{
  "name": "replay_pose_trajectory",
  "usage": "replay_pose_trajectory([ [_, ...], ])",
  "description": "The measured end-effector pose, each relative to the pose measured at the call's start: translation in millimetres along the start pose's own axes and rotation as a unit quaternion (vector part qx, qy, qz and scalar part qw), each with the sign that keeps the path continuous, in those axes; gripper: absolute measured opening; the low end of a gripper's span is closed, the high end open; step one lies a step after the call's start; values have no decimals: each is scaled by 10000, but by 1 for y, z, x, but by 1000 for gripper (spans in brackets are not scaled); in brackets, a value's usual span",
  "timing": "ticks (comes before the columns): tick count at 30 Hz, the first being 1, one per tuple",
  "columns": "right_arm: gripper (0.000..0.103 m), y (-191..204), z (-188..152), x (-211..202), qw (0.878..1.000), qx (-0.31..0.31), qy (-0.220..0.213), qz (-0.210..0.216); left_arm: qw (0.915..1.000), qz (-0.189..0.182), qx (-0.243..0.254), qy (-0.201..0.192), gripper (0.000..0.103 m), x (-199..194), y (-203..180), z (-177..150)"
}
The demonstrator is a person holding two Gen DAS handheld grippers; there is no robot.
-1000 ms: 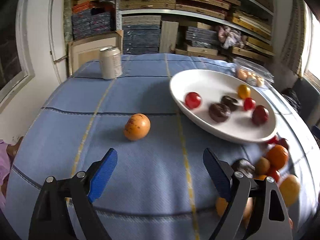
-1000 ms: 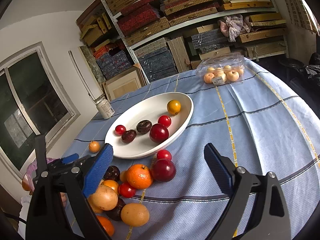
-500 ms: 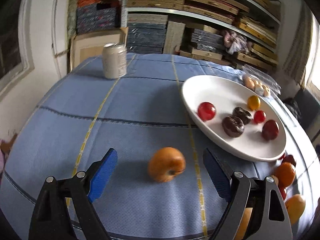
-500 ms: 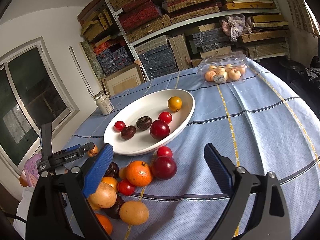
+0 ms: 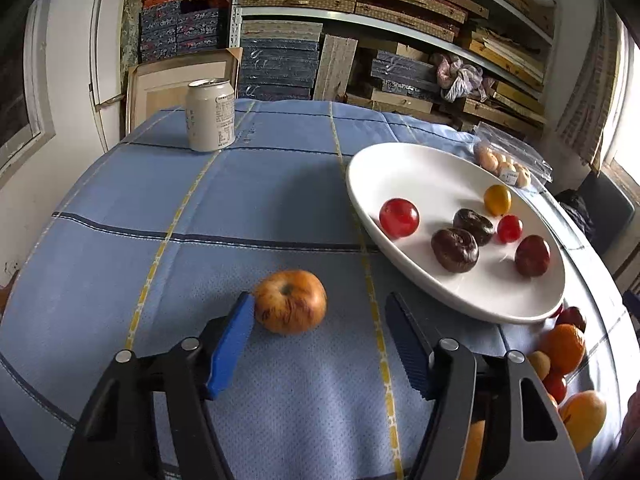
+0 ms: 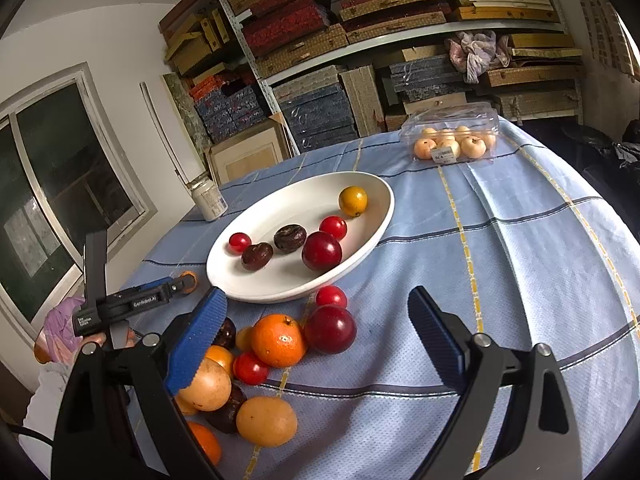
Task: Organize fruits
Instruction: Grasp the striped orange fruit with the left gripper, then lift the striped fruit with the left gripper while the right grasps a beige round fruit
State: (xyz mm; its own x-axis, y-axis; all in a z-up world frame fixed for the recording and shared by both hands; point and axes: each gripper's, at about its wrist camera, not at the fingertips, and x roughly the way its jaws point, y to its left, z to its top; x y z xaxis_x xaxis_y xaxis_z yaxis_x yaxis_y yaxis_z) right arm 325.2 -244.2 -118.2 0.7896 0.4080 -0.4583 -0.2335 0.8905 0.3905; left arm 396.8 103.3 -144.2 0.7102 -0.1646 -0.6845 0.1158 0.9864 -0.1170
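Note:
An orange-yellow fruit with red streaks point(image 5: 290, 302) lies on the blue tablecloth, between the jaws of my left gripper point(image 5: 320, 302). The jaws are closing. The left pad point(image 5: 236, 328) is at the fruit's side and the right pad stands apart from it. The white oval plate point(image 5: 404, 168) to the right holds several red, dark and yellow fruits. In the right wrist view my right gripper point(image 6: 316, 296) hangs open over a pile of loose fruit point(image 6: 278, 338) in front of the plate point(image 6: 280, 208). The left gripper point(image 6: 176, 286) shows there at the left, at the small orange fruit point(image 6: 191, 279).
A pale drink can point(image 5: 210, 116) stands at the table's far left. A clear plastic box of pale fruit point(image 6: 452, 136) sits at the far edge behind the plate. Shelves of stacked boxes fill the back wall. A person's hand point(image 6: 120, 338) holds the left gripper.
The left gripper has come forward to the orange-yellow fruit, which now lies between its jaws, and the jaws have narrowed. The right gripper has kept still.

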Motion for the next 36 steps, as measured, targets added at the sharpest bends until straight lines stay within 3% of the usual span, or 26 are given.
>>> replay_pose_trajectory([
  [5,90,0,0,1,10000,-7,4,0,9999,-33,85,92,68,3,-6,1],
  [10,90,0,-1,2,10000,-47,26,-7,9988,-279,15,394,41,14,-3,1],
  [21,90,2,-2,4,9999,-92,71,-31,9987,-311,-112,398,41,18,-4,4],
  [26,90,3,-4,5,9998,-148,110,-58,9985,-297,-153,434,53,22,-5,6],
  [29,90,5,-4,5,9997,-192,118,-69,9989,-301,-148,337,50,19,-5,7],
  [30,90,5,-4,5,9997,-214,109,-76,9989,-295,-146,319,40,18,-5,7],
  [36,90,7,-2,4,9997,-232,80,-49,9993,-246,-40,268,40,4,-9,-1],
])
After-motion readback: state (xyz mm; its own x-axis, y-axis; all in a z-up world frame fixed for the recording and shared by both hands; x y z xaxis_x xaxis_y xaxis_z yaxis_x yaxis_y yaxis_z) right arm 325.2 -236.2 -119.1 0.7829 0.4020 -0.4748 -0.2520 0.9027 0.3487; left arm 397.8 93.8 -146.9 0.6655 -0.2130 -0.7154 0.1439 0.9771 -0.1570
